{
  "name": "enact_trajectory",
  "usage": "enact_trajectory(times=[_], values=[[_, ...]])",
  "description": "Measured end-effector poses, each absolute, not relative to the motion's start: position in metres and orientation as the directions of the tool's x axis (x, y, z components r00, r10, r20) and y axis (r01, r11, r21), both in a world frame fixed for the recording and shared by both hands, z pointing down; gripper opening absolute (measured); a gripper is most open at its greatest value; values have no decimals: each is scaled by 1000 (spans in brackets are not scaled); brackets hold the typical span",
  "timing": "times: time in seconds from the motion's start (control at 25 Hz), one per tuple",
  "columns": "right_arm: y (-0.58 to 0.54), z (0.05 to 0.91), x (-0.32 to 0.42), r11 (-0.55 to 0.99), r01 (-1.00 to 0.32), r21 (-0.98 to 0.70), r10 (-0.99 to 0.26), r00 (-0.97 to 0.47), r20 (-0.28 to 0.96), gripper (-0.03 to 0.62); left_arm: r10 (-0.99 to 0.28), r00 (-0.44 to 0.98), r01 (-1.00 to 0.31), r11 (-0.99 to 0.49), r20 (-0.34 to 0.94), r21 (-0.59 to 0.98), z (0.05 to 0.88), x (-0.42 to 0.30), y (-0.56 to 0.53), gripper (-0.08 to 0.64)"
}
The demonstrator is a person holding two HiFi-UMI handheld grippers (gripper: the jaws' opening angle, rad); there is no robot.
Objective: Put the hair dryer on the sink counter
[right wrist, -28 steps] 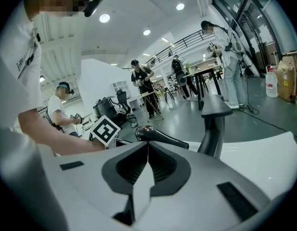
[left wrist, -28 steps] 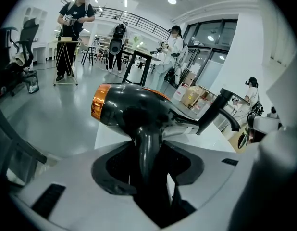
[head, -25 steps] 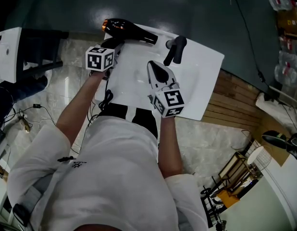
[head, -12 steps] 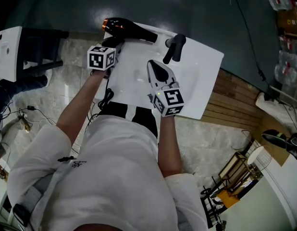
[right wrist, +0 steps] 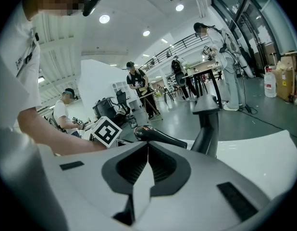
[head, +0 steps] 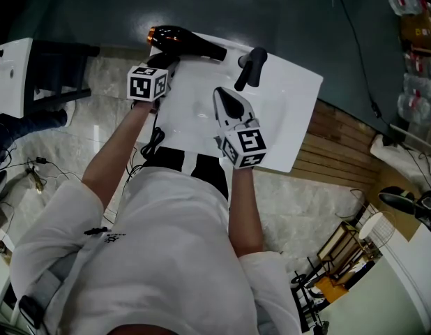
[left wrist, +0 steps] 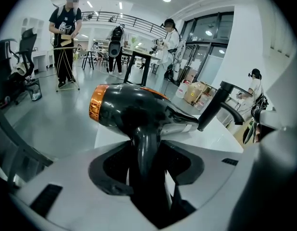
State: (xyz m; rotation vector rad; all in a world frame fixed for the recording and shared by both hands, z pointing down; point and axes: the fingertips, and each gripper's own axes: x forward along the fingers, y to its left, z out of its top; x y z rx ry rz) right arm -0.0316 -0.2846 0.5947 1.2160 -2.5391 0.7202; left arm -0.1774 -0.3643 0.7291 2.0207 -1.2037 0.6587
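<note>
Left gripper (head: 164, 63) clamped the hair dryer (head: 187, 42) handle; barrel ran left-right over upper-left tabletop (head: 289, 110), orange end pointing frame-left. Right gripper (head: 224, 96) closed, empty.

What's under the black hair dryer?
The back corner of the white sink counter is below the hair dryer. The left gripper covers its handle, so whether it touches the counter cannot be seen.

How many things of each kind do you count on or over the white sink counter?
hair dryer: 1
faucet: 1
tool: 2, the left tool and the right tool
Total: 4
</note>
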Motion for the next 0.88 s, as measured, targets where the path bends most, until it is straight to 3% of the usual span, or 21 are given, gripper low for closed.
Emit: enact_trajectory(times=[0.88], values=[[-274, 582, -31, 551, -773, -314, -673, -634, 382, 9, -575, 419, -902, -354, 702, 248, 713, -188, -353, 229]])
